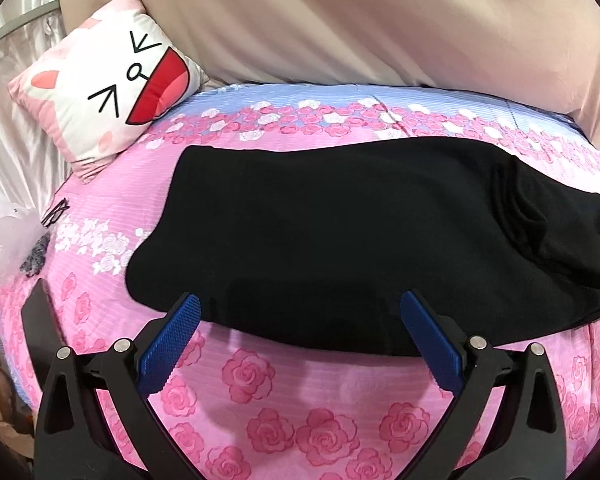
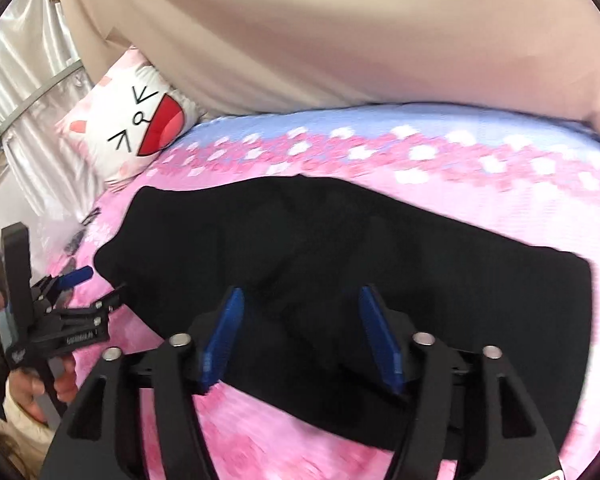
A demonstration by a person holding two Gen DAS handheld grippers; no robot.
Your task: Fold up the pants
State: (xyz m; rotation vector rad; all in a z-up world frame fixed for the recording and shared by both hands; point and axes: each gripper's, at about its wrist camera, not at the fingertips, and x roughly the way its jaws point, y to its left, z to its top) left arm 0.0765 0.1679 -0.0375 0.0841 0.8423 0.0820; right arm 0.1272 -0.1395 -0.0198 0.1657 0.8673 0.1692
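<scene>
Lying flat on the pink rose-print bedspread, the black pants are folded into a compact dark slab, w/ a bunched, wrinkled section at the end off to the right of the left gripper's fingers.

Left gripper: blue-padded fingers spread wide, nothing pinched. Both tips sit at the near edge of the pants; fabric edge runs across between the two tips. Contact w/ fabric cannot be confirmed. Bedspread shows in the gap behind the tips.

Right gripper: fingers spread apart, not pinching. Pants lie between and ahead of the tips; pads do not press the cloth. Near edge of the pants passes under the finger bases, pink bedspread visible below that. View is motion-blurred, so fine contact detail cannot be read.

In the right wrist view the left gripper appears far left of the right fingers, just beside the left end of the pants, w/ a hand gripping its handle.

Ref. items beyond the fingertips: cat-face cushion ahead-left, past the far left corner of the pants, not touching them. Beige cloth rises behind the far edge of the bed. Shiny white curtain at far left. Small dark objects lie left of the pants near the bed edge; type cannot be ID'd.
</scene>
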